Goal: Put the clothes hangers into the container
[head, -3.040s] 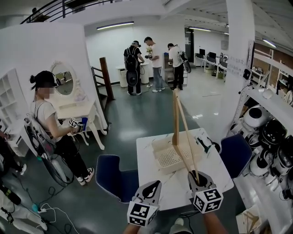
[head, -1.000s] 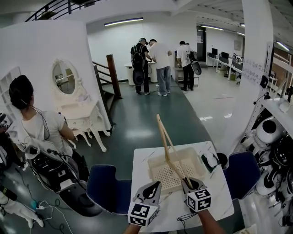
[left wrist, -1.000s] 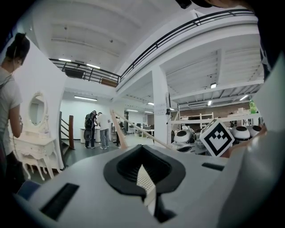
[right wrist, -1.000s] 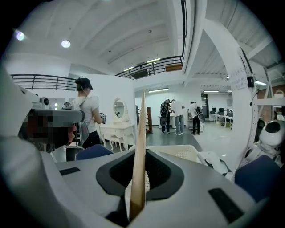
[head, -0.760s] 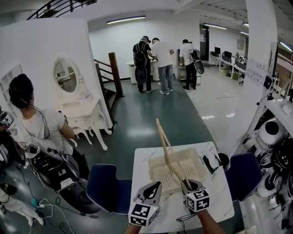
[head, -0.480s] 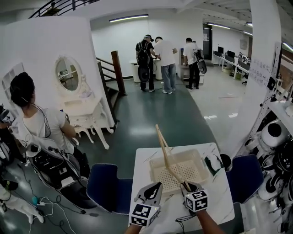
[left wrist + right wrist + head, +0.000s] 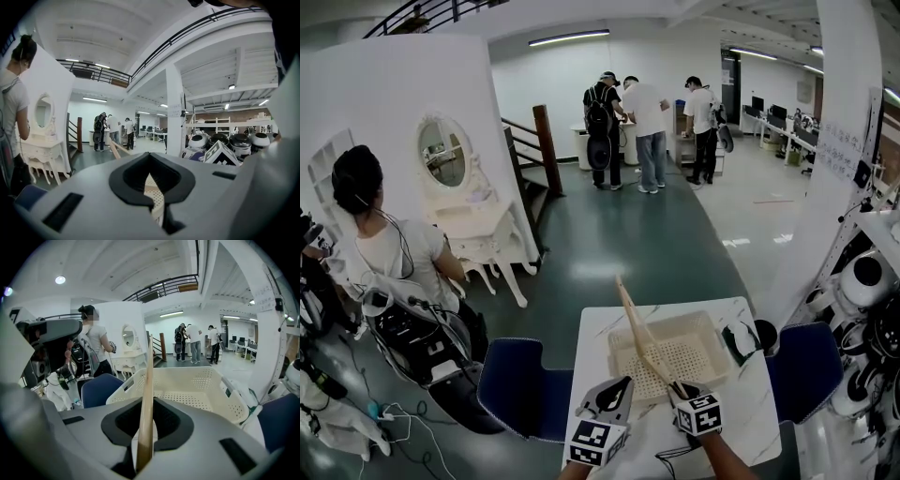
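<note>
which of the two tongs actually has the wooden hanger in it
The right tongs: they are shut on the wooden hanger, which slants up over the basket. The left tongs grip nothing.

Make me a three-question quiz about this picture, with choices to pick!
1. Where is the cream basket?
A on the white table
B on the floor
C on a shelf

2. What colour are the chairs beside the table?
A red
B blue
C yellow

3. What is the right claw doing?
A open and empty
B holding a cup
C shut on the wooden hanger

Answers:
1 A, the basket stands on the tabletop.
2 B, both seats are dark blue.
3 C, the hanger's wooden bar sits pinched between the claw's jaws.
</note>
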A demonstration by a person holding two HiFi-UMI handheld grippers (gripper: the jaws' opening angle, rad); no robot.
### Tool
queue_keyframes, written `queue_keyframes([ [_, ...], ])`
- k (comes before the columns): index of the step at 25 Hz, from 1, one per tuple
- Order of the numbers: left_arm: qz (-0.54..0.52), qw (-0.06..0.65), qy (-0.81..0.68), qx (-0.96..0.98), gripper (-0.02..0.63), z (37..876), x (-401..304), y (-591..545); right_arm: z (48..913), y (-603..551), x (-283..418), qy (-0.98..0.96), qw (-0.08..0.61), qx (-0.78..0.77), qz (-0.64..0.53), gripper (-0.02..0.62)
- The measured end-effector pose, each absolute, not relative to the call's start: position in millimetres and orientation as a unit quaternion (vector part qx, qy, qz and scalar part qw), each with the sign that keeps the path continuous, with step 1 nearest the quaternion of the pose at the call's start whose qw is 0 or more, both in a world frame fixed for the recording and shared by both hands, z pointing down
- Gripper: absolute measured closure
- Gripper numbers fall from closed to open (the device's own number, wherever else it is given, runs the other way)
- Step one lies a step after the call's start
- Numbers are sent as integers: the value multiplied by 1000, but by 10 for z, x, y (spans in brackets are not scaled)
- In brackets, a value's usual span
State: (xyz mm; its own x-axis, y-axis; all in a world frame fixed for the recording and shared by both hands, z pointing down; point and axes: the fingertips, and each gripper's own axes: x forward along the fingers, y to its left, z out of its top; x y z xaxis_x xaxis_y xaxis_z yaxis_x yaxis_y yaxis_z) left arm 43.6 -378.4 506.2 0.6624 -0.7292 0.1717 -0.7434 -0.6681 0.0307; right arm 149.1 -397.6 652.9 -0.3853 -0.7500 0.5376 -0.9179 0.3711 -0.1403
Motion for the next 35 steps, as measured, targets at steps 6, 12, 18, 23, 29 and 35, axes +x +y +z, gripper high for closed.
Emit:
queue_keyframes([
  [6, 72, 51, -408, 909, 603, 5099, 465, -3840, 6614, -4017, 1522, -805, 207, 508, 225, 532],
  [12, 72, 54, -411, 907, 603, 5122, 497, -3884, 6660, -4044, 1519, -808, 213, 497, 232, 532],
  [18, 74, 57, -412, 906, 603, 5138, 533, -3919, 6699, -4064, 1553, -810, 222, 488, 238, 532],
  [23, 74, 55, -412, 907, 603, 5149, 579, -3954, 6726, -4095, 1583, -813, 232, 479, 236, 532],
  [29, 75, 54, -412, 906, 603, 5133, 601, -3991, 6705, -4165, 1594, -817, 235, 468, 242, 532],
  [35, 79, 58, -414, 905, 603, 5156, 636, -4008, 6688, -4230, 1681, -816, 240, 466, 244, 531],
])
